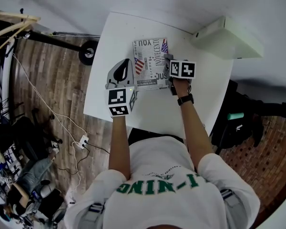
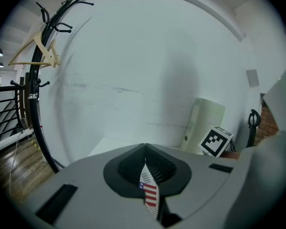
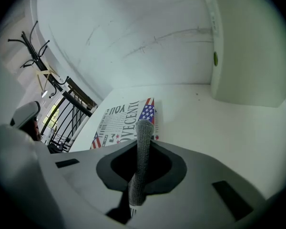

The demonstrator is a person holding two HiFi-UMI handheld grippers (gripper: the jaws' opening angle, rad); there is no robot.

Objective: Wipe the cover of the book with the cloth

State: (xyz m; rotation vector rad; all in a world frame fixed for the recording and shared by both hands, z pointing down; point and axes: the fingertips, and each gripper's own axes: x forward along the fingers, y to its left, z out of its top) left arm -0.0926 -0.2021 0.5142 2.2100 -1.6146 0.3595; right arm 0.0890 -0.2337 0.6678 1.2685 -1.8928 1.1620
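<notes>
Only the left gripper view shows what the left hand-held gripper (image 2: pixel 146 162) has: its jaws are closed on a thin edge of the book (image 2: pixel 150 195), with a strip of flag print showing between them. The right gripper view shows the right hand-held gripper (image 3: pixel 139 149) clamped on a fold of grey cloth (image 3: pixel 141 152), which stands upright between the jaws. Beyond it the book's cover lies flat, towards 11 o'clock.

The head view gives the layout. The book (image 1: pixel 151 61) lies in the middle of the white tabletop (image 1: pixel 200 99). The left hand-held gripper (image 1: pixel 125 71) is at the book's 9 o'clock edge and the right hand-held gripper (image 1: pixel 169 63) at its 3 o'clock edge. The right one's marker cube hides most of the cloth there.

A pale box (image 1: pixel 227 38) sits on the tabletop at 1 o'clock from the book, well apart from it. On the wooden floor at 8 o'clock lies a power strip (image 1: pixel 82 140) with its cables. A black coat stand (image 2: pixel 35 94) rises at the left of the left gripper view.
</notes>
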